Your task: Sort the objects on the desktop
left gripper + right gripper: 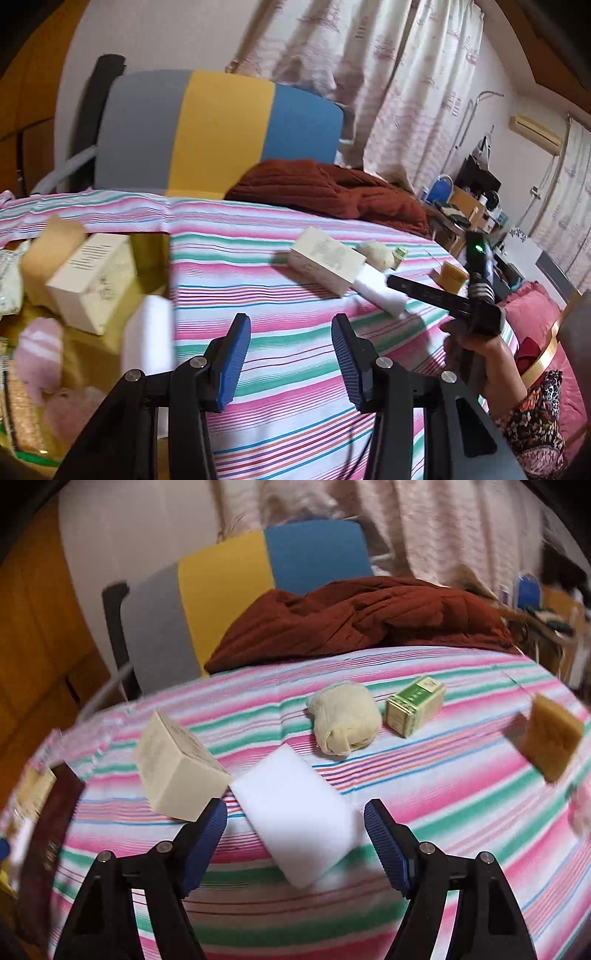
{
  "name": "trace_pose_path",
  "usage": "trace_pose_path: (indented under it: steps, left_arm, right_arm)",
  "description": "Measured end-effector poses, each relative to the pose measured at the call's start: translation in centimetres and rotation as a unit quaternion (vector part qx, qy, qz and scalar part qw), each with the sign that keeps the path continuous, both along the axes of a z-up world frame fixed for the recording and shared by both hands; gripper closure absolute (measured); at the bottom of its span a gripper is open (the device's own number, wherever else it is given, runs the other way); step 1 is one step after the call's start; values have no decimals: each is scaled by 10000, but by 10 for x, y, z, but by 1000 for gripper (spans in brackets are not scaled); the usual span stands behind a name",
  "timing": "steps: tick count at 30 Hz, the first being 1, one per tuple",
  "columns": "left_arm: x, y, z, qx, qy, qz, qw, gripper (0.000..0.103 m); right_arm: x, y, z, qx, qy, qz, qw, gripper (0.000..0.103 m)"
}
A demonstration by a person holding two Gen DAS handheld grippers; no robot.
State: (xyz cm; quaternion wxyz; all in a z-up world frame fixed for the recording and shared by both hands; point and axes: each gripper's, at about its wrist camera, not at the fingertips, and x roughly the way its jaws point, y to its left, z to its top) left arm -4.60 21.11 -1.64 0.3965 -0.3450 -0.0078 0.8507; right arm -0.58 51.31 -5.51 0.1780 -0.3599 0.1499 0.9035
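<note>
My left gripper (290, 332) is open over the striped tablecloth (280, 406) with nothing between its blue pads. Just left of it, a blurred white sponge block (147, 332) hangs over a yellow container (151, 247) holding a cream box (92, 280) and pink soft items (40, 347). My right gripper (295, 808) is open, its fingers on either side of a white sponge (291, 797) lying flat on the cloth. A cream box (177, 768) lies left of it. Behind are a cloth ball (345, 723), a green box (413, 710) and a brown sponge (552, 736).
A rust-red blanket (369, 613) is heaped at the table's far edge, in front of a grey, yellow and blue chair back (221, 590). A hand (480, 354) holds the other gripper at the right. Cluttered shelves (472, 206) stand beyond.
</note>
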Motion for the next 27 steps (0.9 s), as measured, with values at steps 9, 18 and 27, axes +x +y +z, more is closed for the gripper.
trace_pose_path:
  steps: [9,18,27]
  left_arm:
    - [-3,21,-18,-283,-190,-47,9994,57]
    - [-21,22,-32,-317,-497,175,9981,57]
    - [-35,50,-34,-111,-725,273,9969,55]
  right_arm:
    - [-22,-2,-22,487,-680,249,9962,28]
    - [-1,0,-7,249,-321,49,9992,37]
    - [-20,-10,2,415,-123,-56,9990,37]
